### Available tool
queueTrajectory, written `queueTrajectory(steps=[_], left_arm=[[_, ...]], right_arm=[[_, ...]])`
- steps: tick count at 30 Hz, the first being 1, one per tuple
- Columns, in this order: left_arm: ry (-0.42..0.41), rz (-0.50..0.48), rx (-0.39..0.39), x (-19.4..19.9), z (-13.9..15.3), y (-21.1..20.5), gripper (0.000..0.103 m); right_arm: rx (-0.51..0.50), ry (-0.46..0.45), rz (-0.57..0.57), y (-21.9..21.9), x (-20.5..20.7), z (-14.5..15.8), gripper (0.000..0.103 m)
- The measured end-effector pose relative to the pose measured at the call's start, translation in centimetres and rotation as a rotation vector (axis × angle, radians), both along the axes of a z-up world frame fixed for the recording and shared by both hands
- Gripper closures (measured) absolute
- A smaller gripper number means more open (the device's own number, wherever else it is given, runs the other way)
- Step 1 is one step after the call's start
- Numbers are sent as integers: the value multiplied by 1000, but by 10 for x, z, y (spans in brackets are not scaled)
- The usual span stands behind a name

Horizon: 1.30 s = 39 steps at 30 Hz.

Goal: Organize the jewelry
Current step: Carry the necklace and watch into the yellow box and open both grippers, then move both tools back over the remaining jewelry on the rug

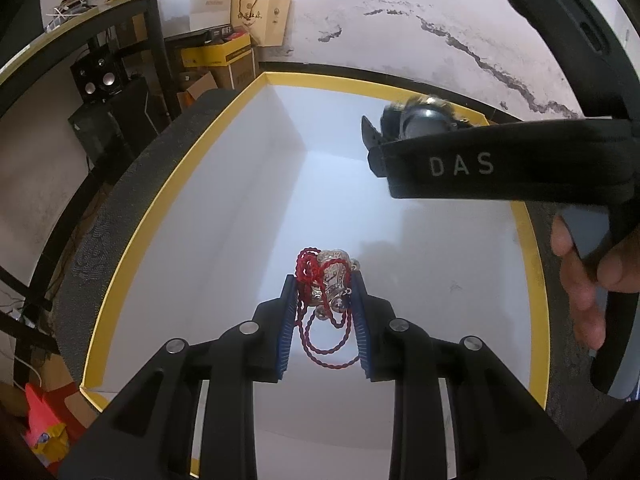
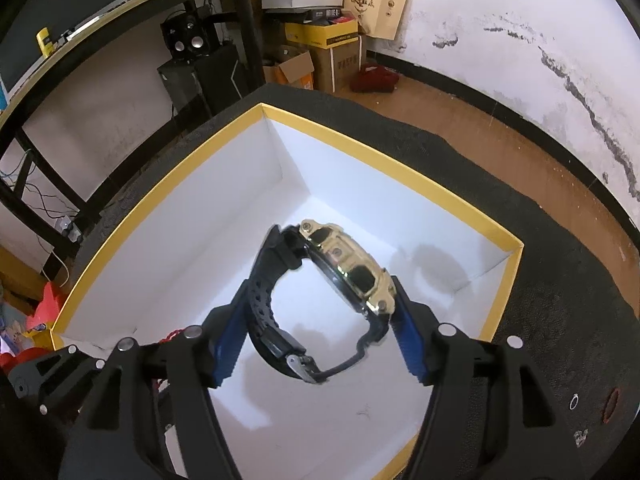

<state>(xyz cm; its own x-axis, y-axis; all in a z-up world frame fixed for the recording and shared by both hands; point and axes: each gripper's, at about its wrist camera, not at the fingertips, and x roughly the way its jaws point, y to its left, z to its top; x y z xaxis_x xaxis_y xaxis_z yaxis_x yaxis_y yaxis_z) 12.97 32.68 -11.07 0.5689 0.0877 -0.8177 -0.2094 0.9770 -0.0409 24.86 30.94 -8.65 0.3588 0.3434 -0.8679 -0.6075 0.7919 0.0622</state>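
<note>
Left gripper (image 1: 324, 292) clamped on a silver pendant (image 1: 335, 280) with twisted red cord (image 1: 320, 344) looping below its ribbed blue pads. Right gripper (image 2: 320, 320) clamped on a gold-cased watch (image 2: 352, 264) with black rubber strap. Beneath both grippers: white-lined, yellow-rimmed box (image 2: 192, 160) on the dark table (image 2: 560, 280).

A gold-cased watch (image 2: 347, 269) with black strap is clamped between the right gripper's (image 2: 320, 312) blue pads (image 2: 229, 336), above a yellow-rimmed white box (image 2: 384, 168).
</note>
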Motion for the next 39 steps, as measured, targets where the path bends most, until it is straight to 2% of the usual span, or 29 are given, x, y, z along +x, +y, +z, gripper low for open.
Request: queueTrajectory(steps=[2,3,4,5,7,11,17,23,27,29,33,36,39], left_arm=[[4,-3,9,1,1,-1,71],[-2,-5,12,0,2,-1,52],[-16,-3,20,-1,4,-2,21],[-34,0,36,-3,8,-4,12],[-56,-4,49,-6,13,-6,10],[-44,-11,16,-5,17,-9,10],[-62,-10,22,-13,26,-13,10],[-75,-17,55,-24,40,-25,10],[-94,-16,81,-37,53,-33,10],[-110,-20,103,-44,62,-41,6],[-134,-51,115,-56,80,-63,6],[-156,-86,109,-64,93,-92,6],[-173,-129,106,-68,101,-129,6]], right_arm=[[10,-6,-5,-1,2,3,12],[20,-17,-8,-2,1,6,10],[27,-19,-10,-3,1,7,10],[34,-17,-16,-4,3,10,7],[37,-24,-20,-6,4,15,7],[29,-39,-13,-7,1,23,7],[39,-56,-22,-16,-5,37,7],[63,-83,-45,-39,-14,67,7],[86,-109,-52,-73,-33,94,7],[101,-136,-55,-104,-49,110,7],[134,-189,-112,-187,-86,143,7],[140,-233,-216,-268,-121,161,7],[119,-283,-308,-338,-154,166,7]])
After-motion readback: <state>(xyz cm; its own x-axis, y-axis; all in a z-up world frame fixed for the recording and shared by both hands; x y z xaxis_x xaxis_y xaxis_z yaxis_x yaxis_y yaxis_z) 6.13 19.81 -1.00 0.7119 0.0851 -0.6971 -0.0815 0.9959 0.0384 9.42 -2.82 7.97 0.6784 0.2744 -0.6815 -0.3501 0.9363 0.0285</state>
